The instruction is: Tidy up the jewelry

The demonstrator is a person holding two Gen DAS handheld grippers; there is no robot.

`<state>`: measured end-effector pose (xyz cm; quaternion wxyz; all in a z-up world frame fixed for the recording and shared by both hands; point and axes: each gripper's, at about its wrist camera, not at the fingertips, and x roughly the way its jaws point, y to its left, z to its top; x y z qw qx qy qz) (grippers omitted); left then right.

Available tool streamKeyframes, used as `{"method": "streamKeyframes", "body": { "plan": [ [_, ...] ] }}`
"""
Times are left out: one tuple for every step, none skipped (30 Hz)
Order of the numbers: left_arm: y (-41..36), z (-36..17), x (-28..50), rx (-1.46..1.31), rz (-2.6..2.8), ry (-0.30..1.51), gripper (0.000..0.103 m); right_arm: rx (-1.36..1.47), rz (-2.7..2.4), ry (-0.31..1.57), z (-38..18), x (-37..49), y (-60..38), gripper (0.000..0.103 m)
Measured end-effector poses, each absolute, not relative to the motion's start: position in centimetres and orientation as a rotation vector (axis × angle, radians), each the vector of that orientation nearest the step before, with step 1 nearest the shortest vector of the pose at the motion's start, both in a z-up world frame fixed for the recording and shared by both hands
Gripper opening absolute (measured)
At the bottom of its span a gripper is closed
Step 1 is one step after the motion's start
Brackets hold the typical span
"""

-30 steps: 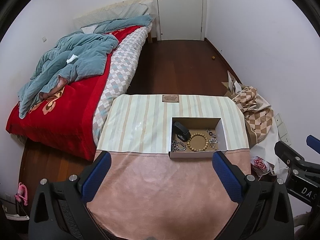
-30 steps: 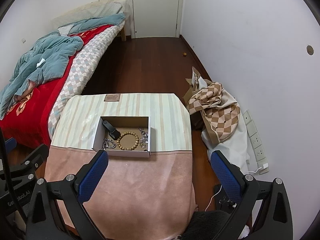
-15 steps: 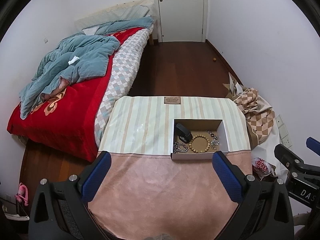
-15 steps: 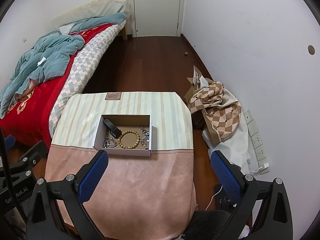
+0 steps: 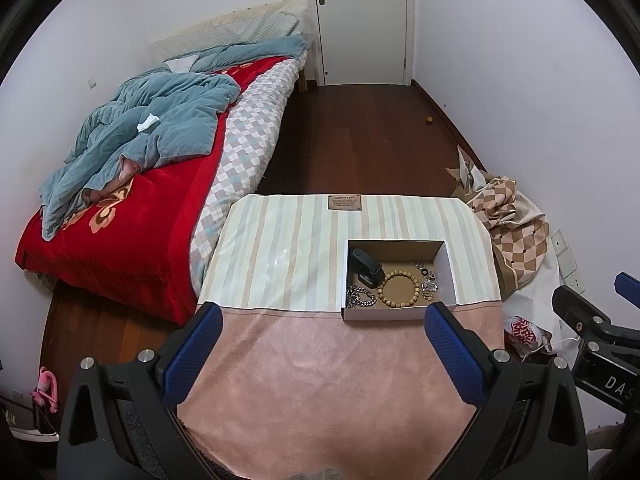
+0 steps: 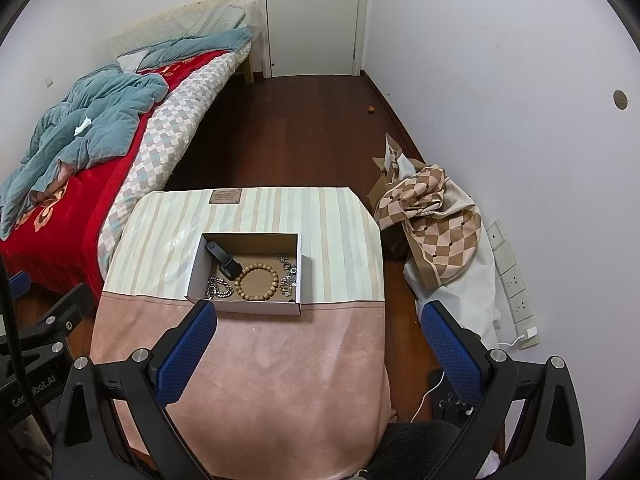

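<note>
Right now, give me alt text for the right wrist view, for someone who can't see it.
An open cardboard box on a cloth-covered table holds a wooden bead bracelet, a silver chain and small rings. The open right gripper hovers short of it, empty.

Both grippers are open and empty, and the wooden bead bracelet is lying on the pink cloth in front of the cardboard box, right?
Not quite. The wooden bead bracelet lies inside the open cardboard box, between the silver chain and the small rings, as the right wrist view shows. The left gripper and right gripper are indeed open and empty.
</note>
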<state>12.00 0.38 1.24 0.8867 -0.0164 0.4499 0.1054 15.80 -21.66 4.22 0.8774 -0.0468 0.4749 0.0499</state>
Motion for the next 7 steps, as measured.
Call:
{"method": "streamKeyframes", "body": {
  "plan": [
    [0.38,1.26,11.98,-0.033,0.219,0.935,0.103,-0.096,0.104,0.99,4.25,15.79,-21.71,0.103],
    [0.38,1.25,11.99,-0.034,0.218,0.935,0.103,-0.095,0.104,0.99,4.29,15.77,-21.79,0.103],
    [0.39,1.25,11.97,-0.036,0.216,0.936,0.103,-0.096,0.104,0.99,4.29,15.81,-21.77,0.103],
    [0.38,1.25,11.96,-0.038,0.215,0.937,0.103,-0.096,0.104,0.991,4.29,15.82,-21.79,0.103],
    [0.43,1.3,11.9,-0.039,0.214,0.935,0.103,-0.094,0.104,0.992,4.27,15.83,-21.83,0.103],
    [0.44,1.35,11.83,-0.041,0.214,0.932,0.103,-0.093,0.103,0.993,4.28,15.9,-21.91,0.103],
    [0.41,1.35,11.91,-0.041,0.213,0.933,0.103,-0.096,0.103,0.993,4.28,15.91,-21.92,0.103]
  ]
}}
